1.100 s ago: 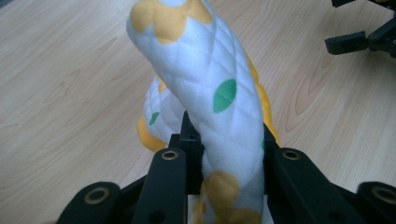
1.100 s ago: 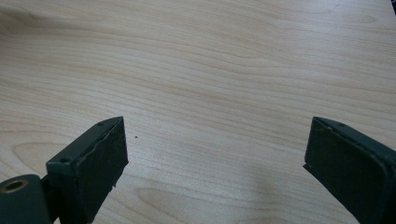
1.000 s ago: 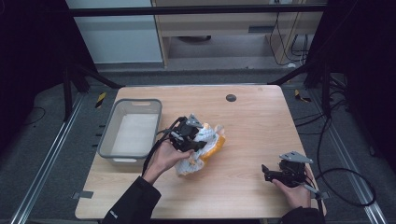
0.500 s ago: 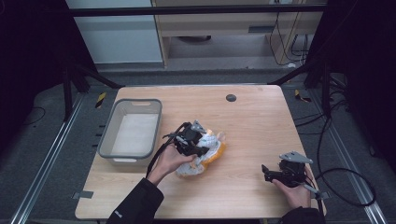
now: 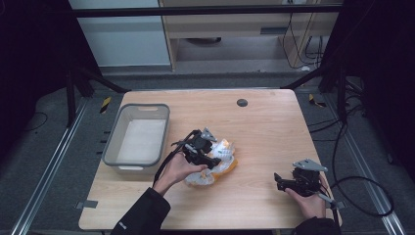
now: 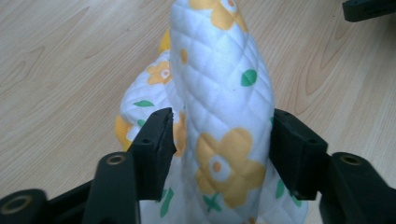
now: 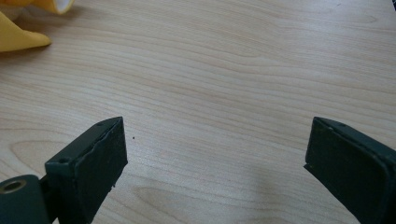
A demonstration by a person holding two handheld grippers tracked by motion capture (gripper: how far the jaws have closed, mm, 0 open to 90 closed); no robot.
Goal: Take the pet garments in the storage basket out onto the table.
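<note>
High view has my left claw point(image 5: 211, 160) near the middle of the wooden surface point(image 5: 274, 122), sitting right on the quilted cloth point(image 5: 222, 159), a white piece with yellow flowers, green leaves and a plain yellow underside. My left hand point(image 5: 178, 169) comes in from about seven o'clock of the cloth, the dark sleeve point(image 5: 142, 215) trailing toward the near edge. At nine o'clock of the cloth, close by but apart, stands the grey bin point(image 5: 137, 139) with its pale floor bare.

Left gripper view looks along my left claw point(image 6: 219, 140): a raised fold of the quilted cloth point(image 6: 219, 93) stands up between the jaws, and both pads press against its sides, so the claw is closed on that fold with only the cloth's thickness between them. The rest of the cloth bunches on the surface point(image 6: 60, 60) beyond and beneath the fold.

My right claw point(image 5: 280, 180) rests well apart at roughly four o'clock of the cloth, near the front right corner, held in my right hand point(image 5: 306, 198). In the right gripper view my right claw point(image 7: 215, 149) is spread wide with bare wood between the jaws, and a yellow corner of the cloth point(image 7: 23, 37) shows at eleven o'clock.
</note>
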